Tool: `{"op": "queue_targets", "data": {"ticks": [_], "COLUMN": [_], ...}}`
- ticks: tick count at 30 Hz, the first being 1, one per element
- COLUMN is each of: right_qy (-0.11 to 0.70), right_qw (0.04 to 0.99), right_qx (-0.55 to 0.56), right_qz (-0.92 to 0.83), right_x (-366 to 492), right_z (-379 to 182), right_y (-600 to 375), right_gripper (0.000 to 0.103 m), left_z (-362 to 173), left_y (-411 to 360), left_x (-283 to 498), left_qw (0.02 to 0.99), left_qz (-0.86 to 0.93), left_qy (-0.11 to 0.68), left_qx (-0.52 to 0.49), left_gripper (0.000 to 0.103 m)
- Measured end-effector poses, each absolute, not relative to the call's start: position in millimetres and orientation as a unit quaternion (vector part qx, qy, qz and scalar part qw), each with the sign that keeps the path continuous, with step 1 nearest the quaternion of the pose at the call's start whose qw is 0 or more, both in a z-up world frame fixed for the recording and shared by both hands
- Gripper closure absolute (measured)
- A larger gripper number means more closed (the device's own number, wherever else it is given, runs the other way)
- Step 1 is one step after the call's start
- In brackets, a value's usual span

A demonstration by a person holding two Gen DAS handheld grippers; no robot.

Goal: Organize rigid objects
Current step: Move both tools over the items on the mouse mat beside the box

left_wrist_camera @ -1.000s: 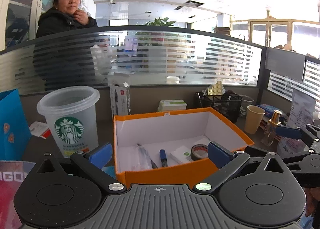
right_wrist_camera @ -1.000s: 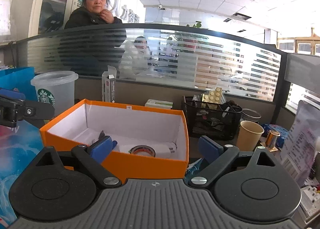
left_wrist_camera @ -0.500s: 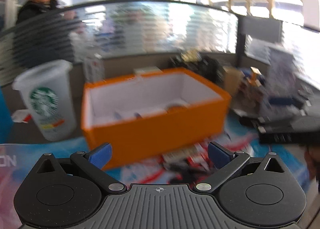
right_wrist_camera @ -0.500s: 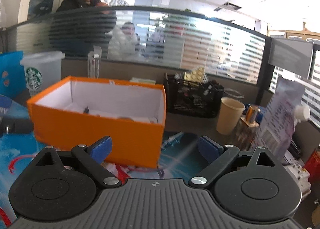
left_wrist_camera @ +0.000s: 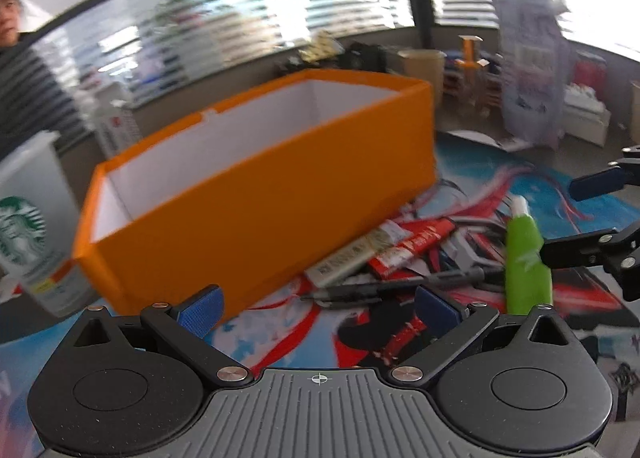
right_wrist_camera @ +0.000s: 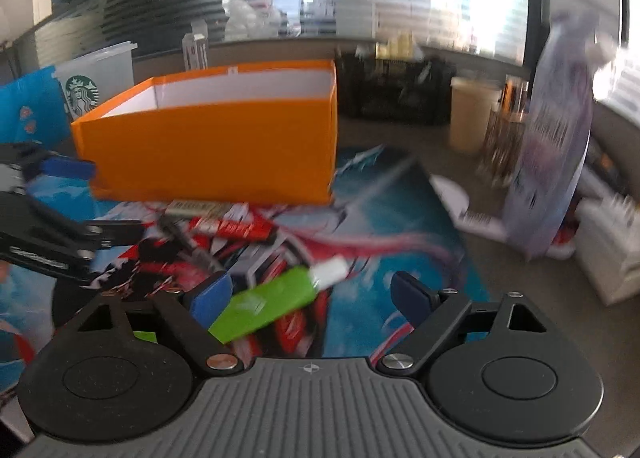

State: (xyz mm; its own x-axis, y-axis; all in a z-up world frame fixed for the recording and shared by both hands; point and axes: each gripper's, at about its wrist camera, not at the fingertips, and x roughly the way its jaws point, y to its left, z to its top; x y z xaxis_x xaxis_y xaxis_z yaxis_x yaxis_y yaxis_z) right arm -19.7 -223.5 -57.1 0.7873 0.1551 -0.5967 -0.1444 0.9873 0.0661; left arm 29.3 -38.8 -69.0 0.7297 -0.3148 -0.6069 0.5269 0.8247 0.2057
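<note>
An orange box (left_wrist_camera: 256,194) with a white inside stands on a colourful mat; it also shows in the right wrist view (right_wrist_camera: 216,150). In front of it lie a green tube with a white cap (left_wrist_camera: 526,258), a red tube (left_wrist_camera: 416,244), a black pen (left_wrist_camera: 400,286) and a white labelled stick (left_wrist_camera: 352,258). My left gripper (left_wrist_camera: 318,304) is open and empty, low over the pen. My right gripper (right_wrist_camera: 310,298) is open, and the green tube (right_wrist_camera: 272,302) lies between its fingers. The red tube (right_wrist_camera: 236,228) lies beyond it.
A Starbucks cup (left_wrist_camera: 28,226) stands left of the box. A paper cup (right_wrist_camera: 472,118), a black mesh basket (right_wrist_camera: 396,90) and a standing leaflet (right_wrist_camera: 556,146) are at the back right. A glass partition with people behind it closes the desk's far side.
Both grippers have dropped low and tilted down toward the mat. The loose items in front of the box have come into view, and the box's contents are now hidden.
</note>
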Motion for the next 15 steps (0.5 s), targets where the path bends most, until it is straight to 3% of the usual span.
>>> {"op": "queue_targets", "data": {"ticks": [15], "right_qy": [0.333], "right_qw": [0.939], "right_qx": [0.016], "right_qz": [0.085], "right_x": [-10], "right_z": [-69], "right_y": [-222], "right_gripper": [0.02], "left_z": [-77], "left_y": [-57], "left_x": [47], "left_qw": [0.839], "left_qz": [-0.427], "left_qy": [0.263], "left_qx": [0.212], "left_gripper": [0.001]}}
